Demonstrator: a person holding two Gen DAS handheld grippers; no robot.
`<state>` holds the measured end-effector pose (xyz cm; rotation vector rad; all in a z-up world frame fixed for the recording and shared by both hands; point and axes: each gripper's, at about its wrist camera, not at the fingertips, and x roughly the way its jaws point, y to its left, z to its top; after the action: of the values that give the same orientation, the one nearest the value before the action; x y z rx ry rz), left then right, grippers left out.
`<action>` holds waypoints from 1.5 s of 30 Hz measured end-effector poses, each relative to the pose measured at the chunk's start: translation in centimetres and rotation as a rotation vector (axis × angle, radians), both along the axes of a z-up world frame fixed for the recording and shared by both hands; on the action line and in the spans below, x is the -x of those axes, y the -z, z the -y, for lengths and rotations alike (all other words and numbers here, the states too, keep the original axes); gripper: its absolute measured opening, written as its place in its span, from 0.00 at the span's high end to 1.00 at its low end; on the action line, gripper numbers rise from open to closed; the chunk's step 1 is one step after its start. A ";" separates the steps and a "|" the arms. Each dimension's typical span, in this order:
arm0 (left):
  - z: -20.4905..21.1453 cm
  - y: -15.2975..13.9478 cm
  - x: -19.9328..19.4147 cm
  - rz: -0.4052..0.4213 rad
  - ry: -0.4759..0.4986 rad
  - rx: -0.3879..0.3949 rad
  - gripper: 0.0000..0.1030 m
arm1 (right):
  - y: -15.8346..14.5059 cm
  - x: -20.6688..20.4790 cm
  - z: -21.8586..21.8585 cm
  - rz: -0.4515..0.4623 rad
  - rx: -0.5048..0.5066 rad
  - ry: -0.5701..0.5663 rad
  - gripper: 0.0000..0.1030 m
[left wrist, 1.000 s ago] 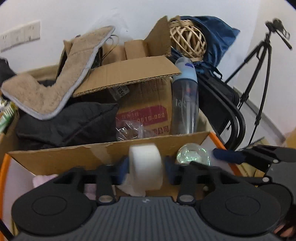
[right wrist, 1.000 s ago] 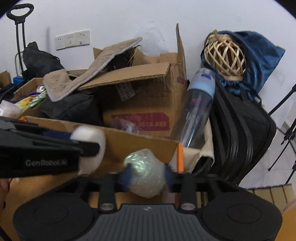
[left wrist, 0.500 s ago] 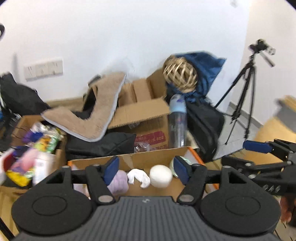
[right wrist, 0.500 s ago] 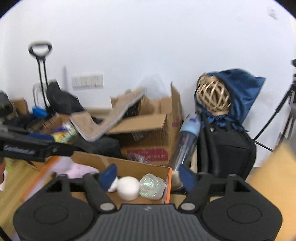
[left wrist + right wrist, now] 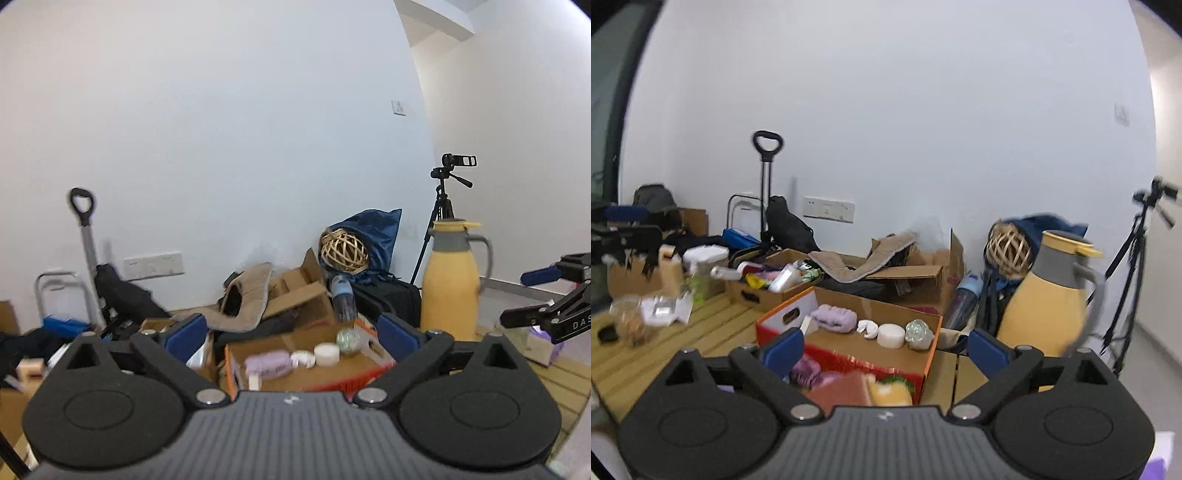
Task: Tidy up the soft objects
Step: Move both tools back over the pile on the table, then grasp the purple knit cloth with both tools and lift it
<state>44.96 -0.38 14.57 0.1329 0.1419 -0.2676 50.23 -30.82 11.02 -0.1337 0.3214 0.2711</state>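
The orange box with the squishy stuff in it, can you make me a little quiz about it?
1. True or false: the left gripper holds the white puck.
2. In the right wrist view, what sits right of the puck along the orange box's far wall? A) shiny ball B) purple sponge C) bottle
3. Fill in: the yellow jug stands ____ the box.

Key: 1 false, both grippers are open and empty, right gripper too. 2 A, the shiny ball. 3 outside.

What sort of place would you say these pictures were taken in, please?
Probably a spare room used as a recording spot and for storage: a camera on a tripod stands by the bare wall, and open cardboard boxes and a folded hand trolley crowd the floor.
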 end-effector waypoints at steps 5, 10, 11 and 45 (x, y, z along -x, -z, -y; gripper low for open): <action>-0.4 6.8 7.7 -0.049 -0.021 -0.022 0.00 | 4.9 9.8 -2.4 0.093 0.084 0.079 0.00; -1.3 11.9 10.5 -0.201 -0.050 0.026 0.00 | 9.3 15.4 -4.0 0.001 -0.001 0.029 0.00; -1.4 12.2 10.2 -0.217 -0.062 0.013 0.00 | 9.7 15.6 -4.2 -0.019 -0.013 0.009 0.00; -7.9 20.1 -17.1 -0.548 -0.196 0.412 0.30 | 17.2 -17.0 -16.6 -0.427 -0.282 -0.154 0.92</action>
<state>62.09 7.56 -5.57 -0.3674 0.6349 -0.1276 67.26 -14.21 -6.18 0.1819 0.6937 0.4960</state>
